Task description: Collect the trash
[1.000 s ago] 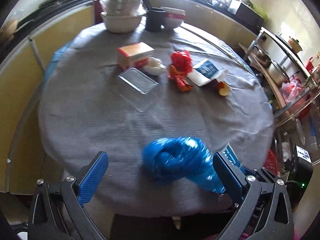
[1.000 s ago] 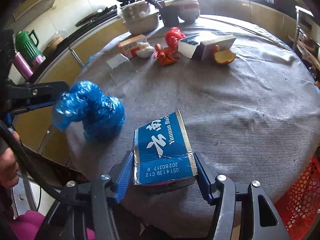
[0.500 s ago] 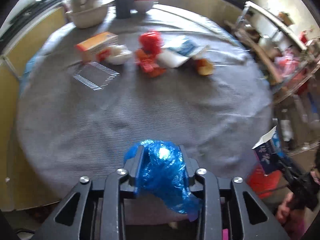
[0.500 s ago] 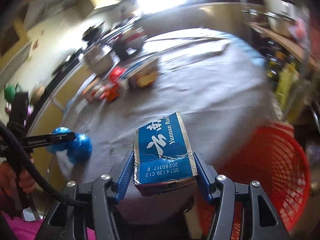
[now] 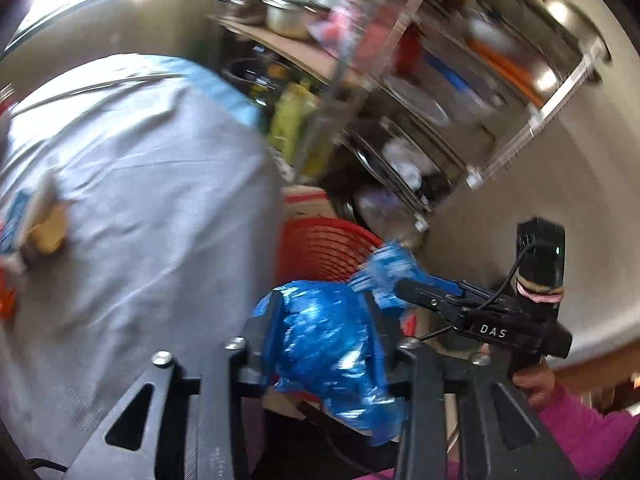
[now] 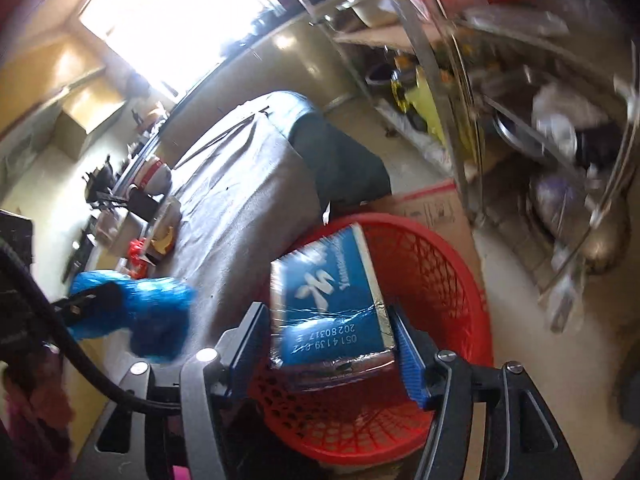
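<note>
Crinkled blue bag [image 5: 328, 344], foil-edged carton [image 6: 332, 312], red mesh basket [image 6: 452, 280]

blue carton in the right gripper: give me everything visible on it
The blue carton is a flat rectangular pack, glossy blue with white lettering, silver foil edges and a printed code reading roughly 20280317 on its near end. It looks creased near that end. The right gripper is shut on it, blue finger pads pressing both sides. It is tilted, far end raised, held above the open red basket, not touching it as far as can be seen.
</note>
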Demonstrator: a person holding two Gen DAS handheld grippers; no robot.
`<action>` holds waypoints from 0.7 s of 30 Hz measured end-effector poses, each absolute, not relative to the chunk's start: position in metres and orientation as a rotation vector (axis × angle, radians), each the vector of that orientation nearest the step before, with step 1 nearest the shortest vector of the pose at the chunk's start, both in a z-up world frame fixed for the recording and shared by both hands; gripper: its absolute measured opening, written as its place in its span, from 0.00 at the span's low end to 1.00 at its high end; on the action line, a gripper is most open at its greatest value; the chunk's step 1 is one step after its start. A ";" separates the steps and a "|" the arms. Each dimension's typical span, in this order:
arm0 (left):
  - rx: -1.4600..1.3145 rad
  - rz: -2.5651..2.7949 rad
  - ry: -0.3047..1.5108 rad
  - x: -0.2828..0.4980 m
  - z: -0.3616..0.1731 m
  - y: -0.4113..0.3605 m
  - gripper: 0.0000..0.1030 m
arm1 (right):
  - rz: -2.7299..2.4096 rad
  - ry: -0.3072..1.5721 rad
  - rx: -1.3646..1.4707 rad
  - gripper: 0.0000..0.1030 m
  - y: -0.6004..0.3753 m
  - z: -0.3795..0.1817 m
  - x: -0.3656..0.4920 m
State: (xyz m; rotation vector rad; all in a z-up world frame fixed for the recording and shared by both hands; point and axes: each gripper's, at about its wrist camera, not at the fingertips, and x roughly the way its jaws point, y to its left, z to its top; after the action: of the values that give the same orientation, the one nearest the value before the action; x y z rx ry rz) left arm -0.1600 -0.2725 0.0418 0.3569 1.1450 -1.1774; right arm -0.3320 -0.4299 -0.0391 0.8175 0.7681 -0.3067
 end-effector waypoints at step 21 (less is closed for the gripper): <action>0.210 -0.576 1.013 -0.079 0.033 -0.086 0.65 | -0.055 0.711 0.706 0.68 -0.356 -0.002 -0.211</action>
State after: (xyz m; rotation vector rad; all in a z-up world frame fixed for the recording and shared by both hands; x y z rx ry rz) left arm -0.0789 -0.0856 0.0327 0.2102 1.0131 -0.5759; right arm -0.2110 -0.3560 -0.0019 0.7059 0.7112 -0.0549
